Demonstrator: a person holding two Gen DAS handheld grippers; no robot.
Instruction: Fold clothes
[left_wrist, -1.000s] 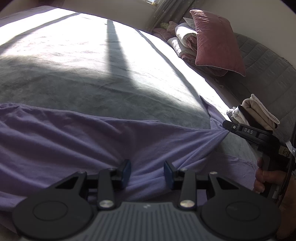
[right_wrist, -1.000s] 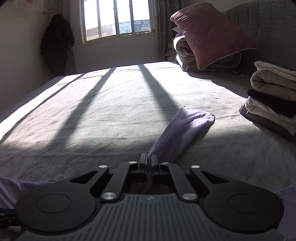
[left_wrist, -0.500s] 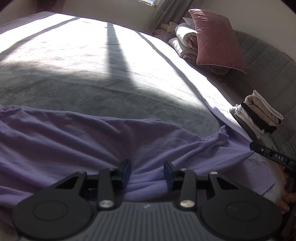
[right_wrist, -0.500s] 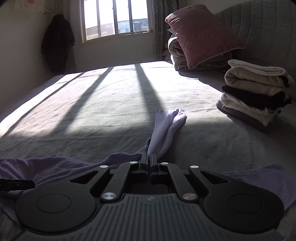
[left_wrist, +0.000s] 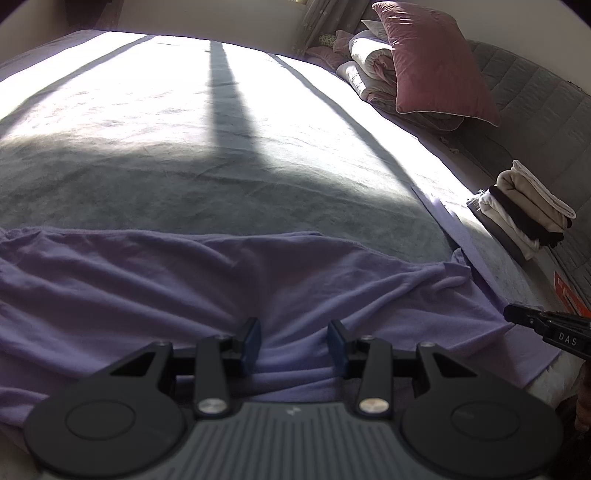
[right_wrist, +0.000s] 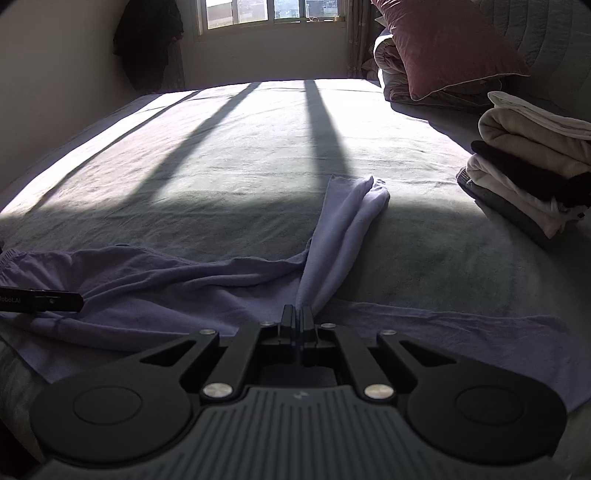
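Since a second ago you've drawn the long sleeve back, and its cuff now lies nearer your right gripper. Your left gripper (left_wrist: 294, 341) sits low over the rumpled lilac long-sleeved top (left_wrist: 184, 288), jaws wide apart with cloth bunched between and ahead of them. Your right gripper (right_wrist: 297, 317), level and low, pinches the sleeve (right_wrist: 343, 229), which stretches straight ahead across the grey-green bed sheet (right_wrist: 221, 166).

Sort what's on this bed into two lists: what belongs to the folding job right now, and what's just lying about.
In the job:
- purple garment, spread along the near edge
- right gripper, shut on its sleeve
- left gripper, open over the cloth

Lying about:
- stack of folded clothes
- maroon pillow
- rolled quilts
- dark coat on the wall
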